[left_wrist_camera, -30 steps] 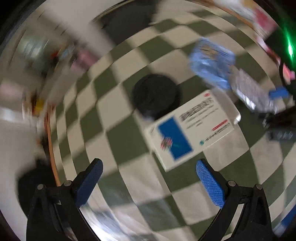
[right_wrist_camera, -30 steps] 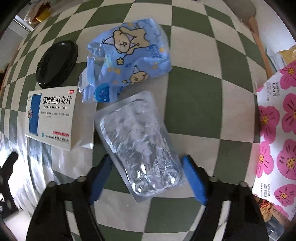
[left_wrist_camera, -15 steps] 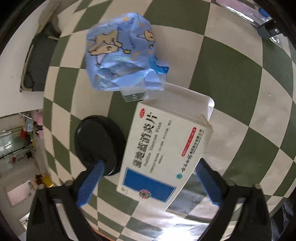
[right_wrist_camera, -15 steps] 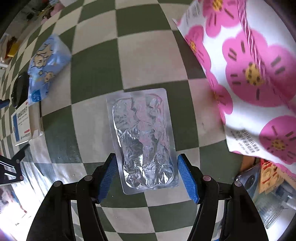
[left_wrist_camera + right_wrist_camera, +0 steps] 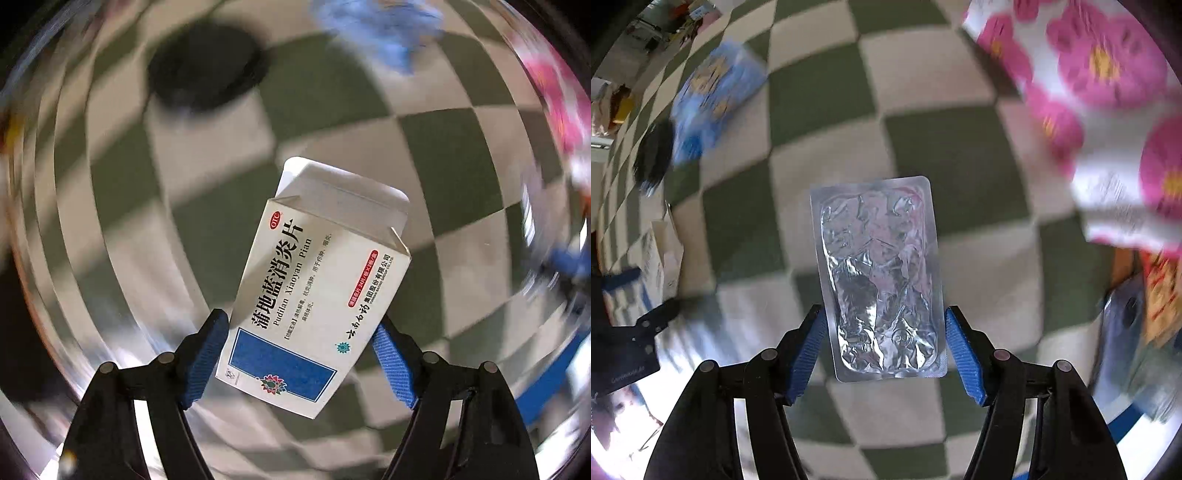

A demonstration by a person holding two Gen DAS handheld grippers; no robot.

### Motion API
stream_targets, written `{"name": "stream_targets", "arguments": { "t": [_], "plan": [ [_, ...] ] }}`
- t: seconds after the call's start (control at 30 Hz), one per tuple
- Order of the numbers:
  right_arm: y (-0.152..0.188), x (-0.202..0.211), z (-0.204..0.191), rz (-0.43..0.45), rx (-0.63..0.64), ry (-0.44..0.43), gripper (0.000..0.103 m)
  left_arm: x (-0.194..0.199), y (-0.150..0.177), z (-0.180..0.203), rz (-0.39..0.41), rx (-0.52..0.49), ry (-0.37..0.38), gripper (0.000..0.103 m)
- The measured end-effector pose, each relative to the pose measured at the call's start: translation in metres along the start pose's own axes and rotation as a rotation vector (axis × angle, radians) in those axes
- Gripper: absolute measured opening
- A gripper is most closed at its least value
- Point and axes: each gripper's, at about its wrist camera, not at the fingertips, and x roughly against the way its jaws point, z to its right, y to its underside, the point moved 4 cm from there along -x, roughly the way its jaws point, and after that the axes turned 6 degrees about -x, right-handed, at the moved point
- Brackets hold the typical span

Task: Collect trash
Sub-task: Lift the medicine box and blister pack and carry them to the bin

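Left view, nearest: my left tongs [image 5: 300,345] are closing on the white medicine box [image 5: 314,291], whose lower edges sit between the blue pads [image 5: 205,354]. The box appears lifted off the checked worktop [image 5: 461,155] and skewed. Its far flap end is open, so I judge the card walls may buckle or the box swivel out if the pads bite only at the corners.

Right view, nearest: my right tongs [image 5: 882,345] hold the empty foil blister sheet [image 5: 881,280] by its long edges at a middling spread. The sheet is thin and crinkled; in my judgement it could bow and slip free, more so on a fast swing.

Farther out on the worktop lie a black round lid [image 5: 207,66] and a crumpled blue cartoon wrapper [image 5: 713,96], both uncollected. To the right a pink-flowered bag [image 5: 1108,92] stands close to the blister's path, with blurred clutter below it that I cannot identify. Nothing lies directly under either load.
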Motion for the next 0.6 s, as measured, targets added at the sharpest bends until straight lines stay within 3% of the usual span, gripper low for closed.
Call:
{"name": "stream_targets", "arguments": {
  "t": [0.07,0.17,0.23,0.4,0.47,0.53,0.6],
  "plan": [
    [0.016,-0.009,-0.001,-0.073,-0.002,-0.038,0.069,-0.001,0.013,0.003,0.010,0.077,0.077,0.077],
    [0.026,-0.011,0.003,-0.083,-0.027,-0.093,0.099,-0.002,0.020,0.012,0.037,0.095,0.105,0.077],
    [0.026,-0.009,0.008,-0.048,-0.031,-0.077,0.099,-0.002,0.018,0.022,0.062,0.044,0.056,0.077],
    [0.017,-0.008,0.003,0.024,-0.031,-0.028,0.099,-0.009,0.004,0.059,0.109,-0.098,-0.187,0.077],
    [0.006,-0.013,0.002,0.034,-0.012,-0.022,0.099,-0.010,0.003,0.065,0.128,-0.085,-0.203,0.076],
    [0.010,-0.017,-0.009,0.076,0.029,0.061,0.097,-0.010,0.005,0.070,0.145,-0.072,-0.201,0.075],
    [0.017,-0.018,-0.015,0.121,0.059,0.112,0.086,-0.008,0.013,0.063,0.151,-0.050,-0.180,0.074]
  ]
}}
